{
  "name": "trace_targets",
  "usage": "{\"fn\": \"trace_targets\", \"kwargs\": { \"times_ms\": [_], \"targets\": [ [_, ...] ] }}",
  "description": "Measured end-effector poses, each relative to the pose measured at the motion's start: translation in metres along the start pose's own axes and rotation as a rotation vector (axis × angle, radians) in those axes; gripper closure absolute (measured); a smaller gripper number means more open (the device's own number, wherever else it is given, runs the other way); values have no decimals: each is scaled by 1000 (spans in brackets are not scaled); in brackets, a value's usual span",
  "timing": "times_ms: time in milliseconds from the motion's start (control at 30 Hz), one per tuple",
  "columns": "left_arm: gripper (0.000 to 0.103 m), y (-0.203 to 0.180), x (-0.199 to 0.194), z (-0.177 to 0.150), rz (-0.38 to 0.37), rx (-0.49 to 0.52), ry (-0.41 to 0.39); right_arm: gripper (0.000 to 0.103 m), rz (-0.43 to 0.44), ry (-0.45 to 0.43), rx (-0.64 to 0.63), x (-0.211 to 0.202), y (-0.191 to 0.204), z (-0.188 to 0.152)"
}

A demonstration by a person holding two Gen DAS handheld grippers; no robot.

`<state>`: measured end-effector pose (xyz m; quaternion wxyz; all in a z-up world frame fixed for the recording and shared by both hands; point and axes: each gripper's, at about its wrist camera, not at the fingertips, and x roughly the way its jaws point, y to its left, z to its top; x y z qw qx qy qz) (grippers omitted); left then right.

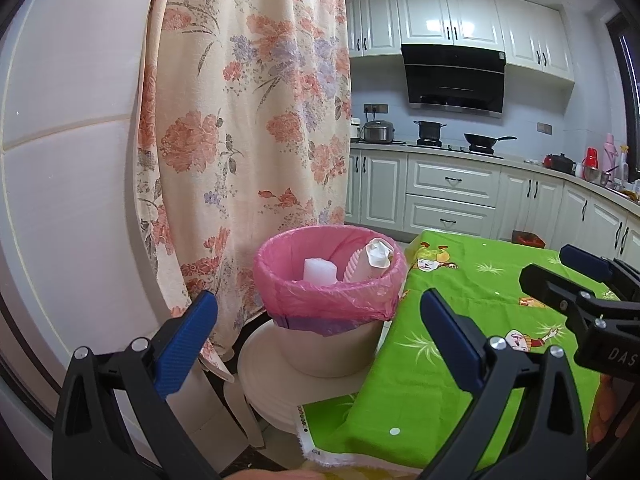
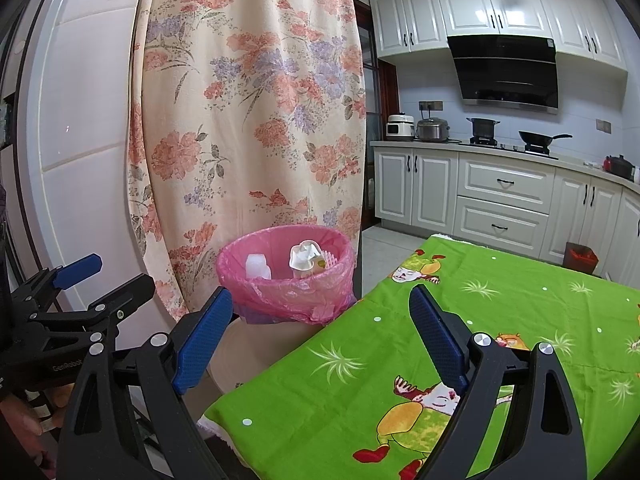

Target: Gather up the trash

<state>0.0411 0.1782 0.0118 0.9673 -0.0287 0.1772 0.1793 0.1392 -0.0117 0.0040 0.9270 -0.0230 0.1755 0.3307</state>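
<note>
Far left was just a white panelled wall, then that big floral curtain hanging down right behind the bin. The left gripper was held wide open with nothing between its blue pads, pointed pretty much straight at the trash bin, which sat on a pale round stool just beside the table's corner. The bin had a pink liner folded over its rim, and there was already stuff in it: a translucent white plastic cup thing, a crumpled paper cup, and something ribbed and pinkish tucked next to that (couldn't really tell what it was). Moving right, the table with the green cartoon tablecloth looked bare in both views, no loose rubbish on the part I could see. The right gripper was hovering over the table's near left edge, also spread wide and empty. Kitchen counters with pots ran along the back. So my read was that the collecting was basically done, or very nearly: the trash was in the bin, both grippers had nothing in them, and nothing obvious was left to grab. Can't rule out bits lying outside the frames though.
</note>
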Motion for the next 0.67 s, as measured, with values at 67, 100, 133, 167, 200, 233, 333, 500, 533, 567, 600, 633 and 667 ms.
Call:
{"fn": "trace_targets", "kwargs": {
  "times_ms": [67, 100, 133, 167, 200, 233, 333, 500, 533, 567, 600, 633, 667],
  "targets": [
    [5, 1, 1, 1, -6, -11, 8, 19, 1, 1, -1, 0, 0, 0],
    [5, 3, 3, 1, -11, -23, 13, 19, 1, 2, -1, 0, 0, -1],
    [5, 4, 4, 1, -21, -31, 19, 19, 2, 2, -1, 0, 1, -1],
    [5, 4, 5, 1, -28, -36, 27, 19, 2, 2, -1, 0, 1, -2],
    [5, 6, 7, 0, -33, -45, 33, 19, 2, 2, -1, 0, 1, -1],
    [5, 6, 7, -1, -28, -47, 32, 19, 1, 3, -2, 0, 1, -2],
    [5, 4, 7, -2, -6, -21, 28, 19, 3, 3, -1, 1, 2, -2],
    [5, 1, 6, -1, -5, -13, 21, 19, 7, 4, -5, 0, 2, -4],
    [5, 1, 5, -1, -9, -9, 20, 19, 6, 2, -6, -1, 2, -4],
    [5, 0, 6, -1, -10, -8, 20, 19, 6, 1, -7, -1, 2, -4],
    [5, 0, 6, 0, -7, -9, 20, 19, 5, -1, -6, -2, 2, -4],
    [5, 1, 5, 0, -7, -13, 20, 19, 5, -3, -4, -3, 1, -4],
    [5, 1, 5, 0, -7, -17, 19, 19, 4, -4, -2, -3, 0, -4]
  ]
}}
